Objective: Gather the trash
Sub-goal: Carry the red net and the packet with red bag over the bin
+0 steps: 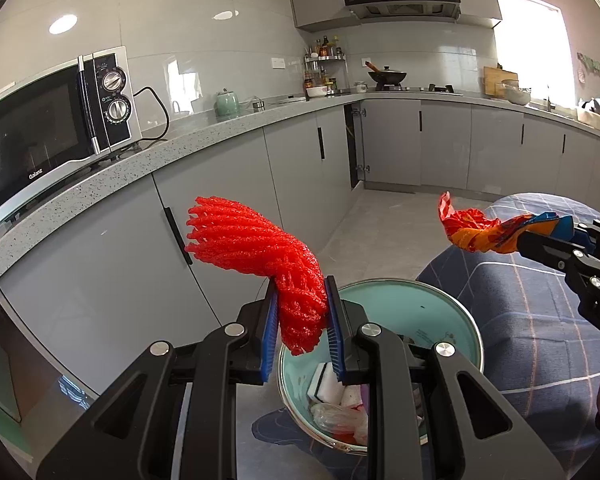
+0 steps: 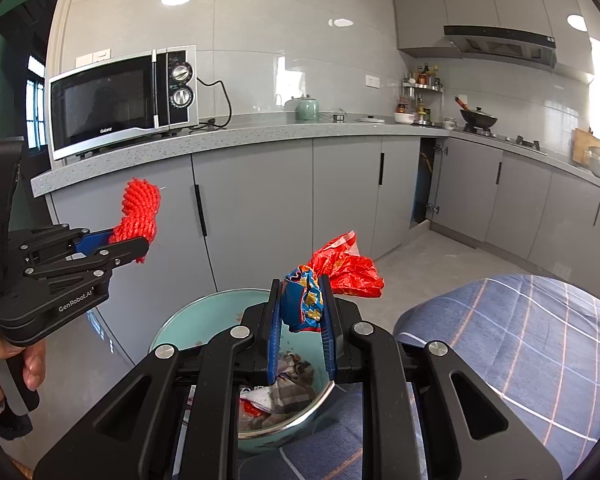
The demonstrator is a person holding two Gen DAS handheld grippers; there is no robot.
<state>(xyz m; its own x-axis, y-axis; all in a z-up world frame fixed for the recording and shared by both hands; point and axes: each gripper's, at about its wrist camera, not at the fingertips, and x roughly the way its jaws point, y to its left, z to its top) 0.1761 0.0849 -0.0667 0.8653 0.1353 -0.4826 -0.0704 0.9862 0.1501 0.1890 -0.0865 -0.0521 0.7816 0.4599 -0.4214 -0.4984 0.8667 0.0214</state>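
Left gripper: you hold it above the bin, its blue pads pinching the lower end of the red foam net.
Red foam net: it rises out of the pads and flops over toward 10 o'clock in the left wrist view; in the right wrist view it shows at 9 o'clock, in front of the grey cabinets.
Your left hand: it wraps the handle at 8 o'clock of the right wrist view.
Trash bin: a round teal bin sits just under both grippers, at 6 o'clock in each view, with white pieces, crumpled plastic and scraps inside.
Right gripper: your pads are squeezed onto the blue end of the snack wrapper, over the bin's mouth.
Snack wrapper: its crumpled red and orange end sticks out past the pads toward 1 o'clock; in the left wrist view it hangs at 3 o'clock.
Plaid cloth: blue, checked, lies at 4 o'clock beside the bin.
Microwave: stands on the worktop at 10 o'clock.
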